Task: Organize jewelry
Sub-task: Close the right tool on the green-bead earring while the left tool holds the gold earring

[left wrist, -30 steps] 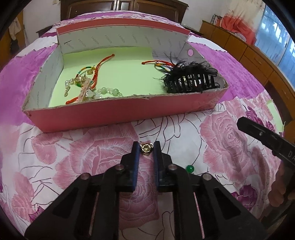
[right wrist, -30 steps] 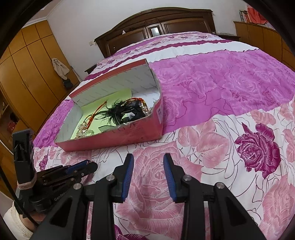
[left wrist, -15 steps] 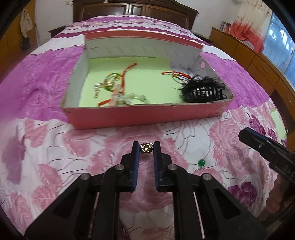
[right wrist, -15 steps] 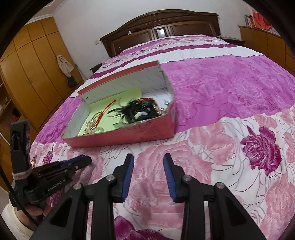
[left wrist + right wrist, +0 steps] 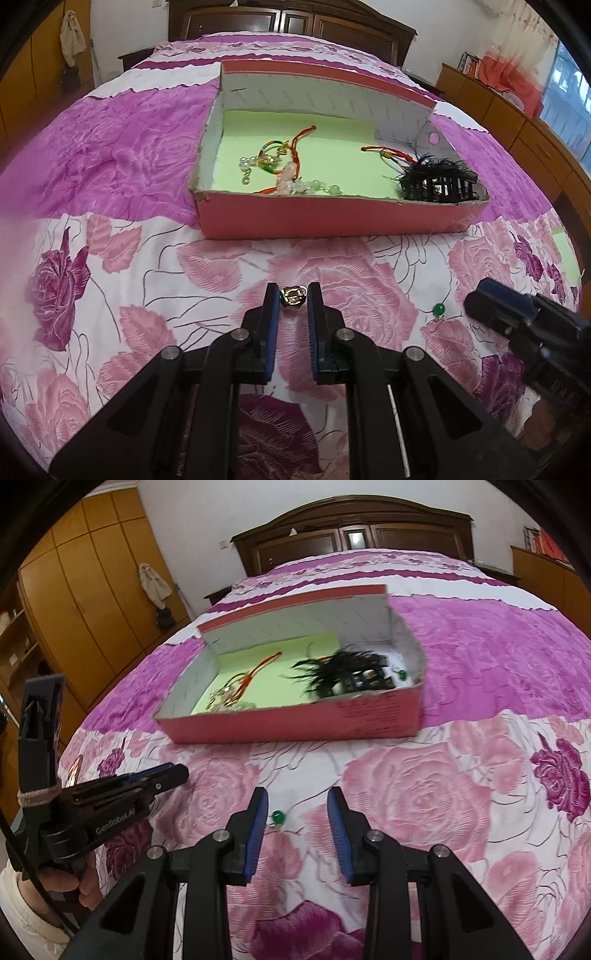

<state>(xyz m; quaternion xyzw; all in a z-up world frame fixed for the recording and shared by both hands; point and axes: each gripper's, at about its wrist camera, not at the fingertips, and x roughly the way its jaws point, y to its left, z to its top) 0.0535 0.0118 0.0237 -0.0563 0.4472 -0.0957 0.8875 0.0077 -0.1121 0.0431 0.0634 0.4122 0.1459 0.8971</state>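
Pinching a gold ring above the bedspread, the left gripper has drifted left of the pink box; the right gripper, half-open and empty, now straddles the green earring.

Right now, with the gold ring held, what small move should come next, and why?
Probably carry the left claw forward over the near wall of the pink box before opening. It is shut on the gold ring, which is short of the box where the other jewelry lies.
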